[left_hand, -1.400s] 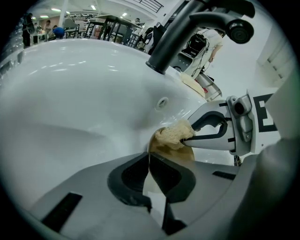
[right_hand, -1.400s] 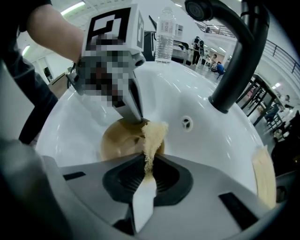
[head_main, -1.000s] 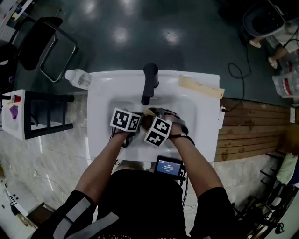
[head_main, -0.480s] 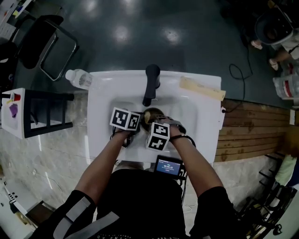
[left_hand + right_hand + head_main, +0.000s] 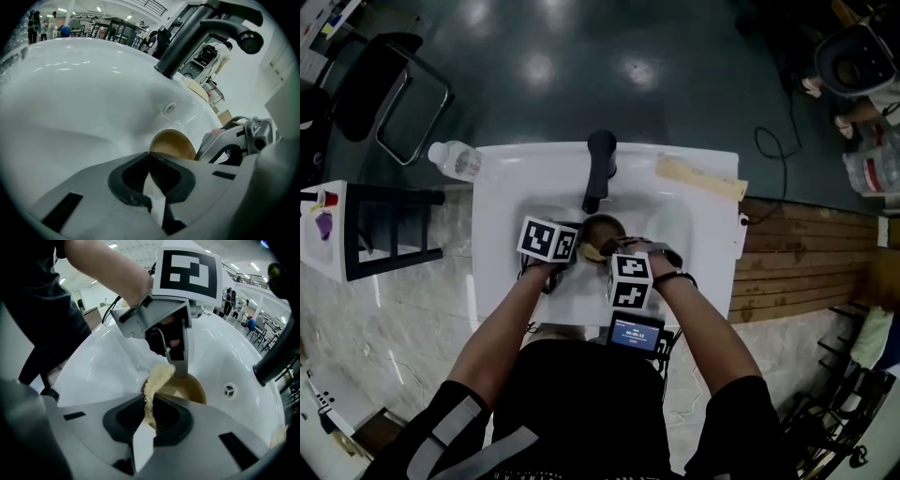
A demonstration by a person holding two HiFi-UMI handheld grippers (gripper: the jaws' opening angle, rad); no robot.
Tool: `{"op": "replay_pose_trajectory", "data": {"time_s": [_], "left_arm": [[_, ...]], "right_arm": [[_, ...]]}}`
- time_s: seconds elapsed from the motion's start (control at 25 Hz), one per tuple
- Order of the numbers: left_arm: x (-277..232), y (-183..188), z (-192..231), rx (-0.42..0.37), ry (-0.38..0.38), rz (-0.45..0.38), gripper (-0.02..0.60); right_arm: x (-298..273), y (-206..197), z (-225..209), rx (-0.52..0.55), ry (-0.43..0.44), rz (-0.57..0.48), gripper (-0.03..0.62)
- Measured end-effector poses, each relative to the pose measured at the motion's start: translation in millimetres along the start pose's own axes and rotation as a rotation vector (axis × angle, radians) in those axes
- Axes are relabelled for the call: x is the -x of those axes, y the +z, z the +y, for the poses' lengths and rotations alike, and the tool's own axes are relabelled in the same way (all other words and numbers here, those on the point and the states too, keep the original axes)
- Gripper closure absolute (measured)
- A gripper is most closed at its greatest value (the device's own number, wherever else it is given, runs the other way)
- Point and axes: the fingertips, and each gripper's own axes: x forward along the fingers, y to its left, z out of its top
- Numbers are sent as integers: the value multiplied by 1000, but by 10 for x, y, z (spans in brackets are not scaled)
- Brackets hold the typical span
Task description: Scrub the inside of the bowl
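Note:
A brown wooden bowl (image 5: pixel 602 228) sits in the white sink basin (image 5: pixel 675 225), just below the faucet. My left gripper (image 5: pixel 579 246) is shut on the bowl's near-left rim; the right gripper view shows its fingers (image 5: pixel 180 363) coming down onto the rim of the bowl (image 5: pixel 191 389). In its own view the left gripper (image 5: pixel 150 157) has its jaws together, with the bowl (image 5: pixel 173 143) just beyond them. My right gripper (image 5: pixel 149 405) is shut on a beige fibrous scrub pad (image 5: pixel 157 378) that trails over the bowl's edge. In the head view the right gripper (image 5: pixel 609 255) sits at the bowl's near side.
A black faucet (image 5: pixel 600 159) arches over the basin's far side. The overflow hole (image 5: pixel 228 391) lies right of the bowl. A plastic bottle (image 5: pixel 455 159) lies at the sink's far-left corner and a pale board (image 5: pixel 703 176) on its right deck. A small screen (image 5: pixel 637 333) hangs at the front edge.
My right gripper has slid toward the sink's near edge and rolled, uncovering more of the bowl. The left gripper and the bowl have stayed put.

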Motion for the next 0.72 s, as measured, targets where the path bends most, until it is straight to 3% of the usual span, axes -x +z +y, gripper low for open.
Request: {"op": "replay_pose_trajectory", "data": {"time_s": [0.24, 0.72], "left_arm": [[-13, -24, -26, -34, 0, 21, 569], [13, -31, -80, -58, 15, 22, 568]], "right_arm": [[140, -256, -199, -45, -72, 51, 551], [127, -340, -800, -308, -306, 107, 551]]}}
